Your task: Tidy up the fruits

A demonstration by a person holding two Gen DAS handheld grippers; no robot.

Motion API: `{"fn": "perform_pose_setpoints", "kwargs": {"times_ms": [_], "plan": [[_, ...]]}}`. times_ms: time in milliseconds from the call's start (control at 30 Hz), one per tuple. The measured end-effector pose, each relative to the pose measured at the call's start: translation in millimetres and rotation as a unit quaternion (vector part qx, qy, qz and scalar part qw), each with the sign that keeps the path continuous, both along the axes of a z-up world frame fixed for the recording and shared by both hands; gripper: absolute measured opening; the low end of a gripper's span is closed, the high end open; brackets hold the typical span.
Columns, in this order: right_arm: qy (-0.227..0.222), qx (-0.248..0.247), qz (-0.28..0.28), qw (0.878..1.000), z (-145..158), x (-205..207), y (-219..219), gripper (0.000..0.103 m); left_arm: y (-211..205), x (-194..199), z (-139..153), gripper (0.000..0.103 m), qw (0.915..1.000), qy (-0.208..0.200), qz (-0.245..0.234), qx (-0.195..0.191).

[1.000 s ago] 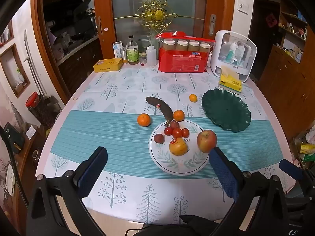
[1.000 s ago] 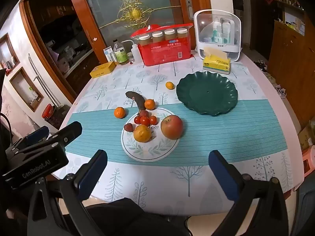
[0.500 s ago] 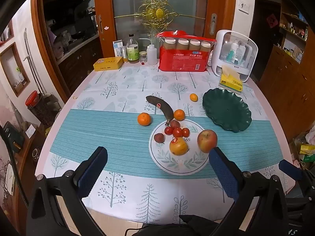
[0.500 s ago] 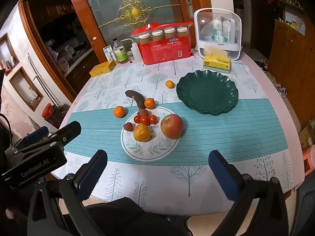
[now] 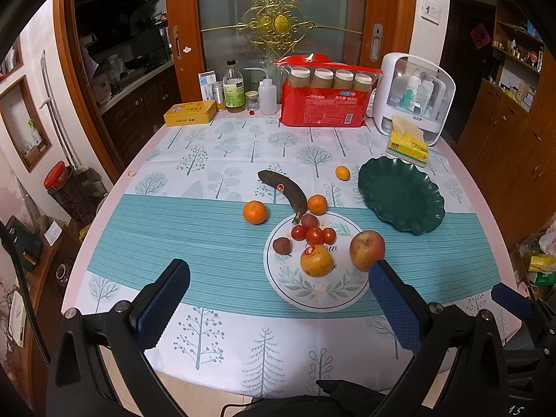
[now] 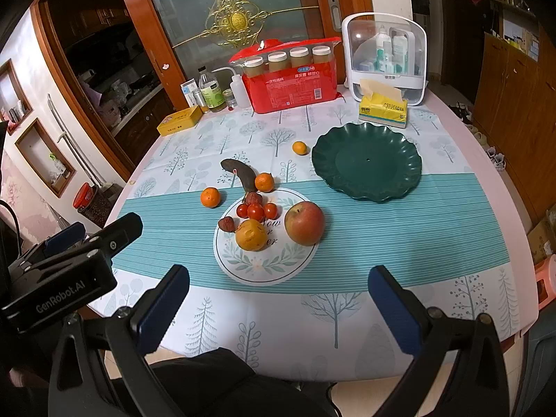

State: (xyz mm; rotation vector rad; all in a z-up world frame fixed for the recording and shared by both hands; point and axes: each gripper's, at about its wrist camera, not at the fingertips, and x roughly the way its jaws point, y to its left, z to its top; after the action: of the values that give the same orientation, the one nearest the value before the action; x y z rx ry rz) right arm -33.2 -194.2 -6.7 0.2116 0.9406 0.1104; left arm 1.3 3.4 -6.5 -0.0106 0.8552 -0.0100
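Two grippers are hovering over the counter's (image 6: 451, 250) near edge, empty: left gripper (image 5: 278, 299) and right gripper (image 6: 278, 299), fingers spread wide. "GenRobot.AI" is showing on the left unit's body. Green plate (image 6: 366, 165) is sitting bare, far right, with open cloth around it. White plate (image 6: 257, 264), lettered "Now", is carrying an apple (image 6: 304, 222) overhanging its right rim, a stickered orange (image 6: 251, 234), and cherry tomatoes (image 6: 256, 211). Blackened banana (image 6: 243, 173) is lying just beyond, stem touching the rim. Three tangerines (image 6: 210, 197) are sitting loose on cloth.
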Motion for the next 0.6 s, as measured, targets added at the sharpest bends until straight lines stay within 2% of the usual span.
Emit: {"fn": "perform_pose_setpoints", "kwargs": {"times_ms": [300, 600], "plan": [[0.000, 0.000, -0.005, 1.000, -1, 3, 2, 0.103, -1, 2, 1, 0.102, 1.0000, -0.003, -0.003, 0.000], [-0.006, -0.002, -0.010, 1.000, -1, 7, 3, 0.103, 6, 22, 6, 0.102, 0.9997, -0.007, -0.022, 0.001]]}}
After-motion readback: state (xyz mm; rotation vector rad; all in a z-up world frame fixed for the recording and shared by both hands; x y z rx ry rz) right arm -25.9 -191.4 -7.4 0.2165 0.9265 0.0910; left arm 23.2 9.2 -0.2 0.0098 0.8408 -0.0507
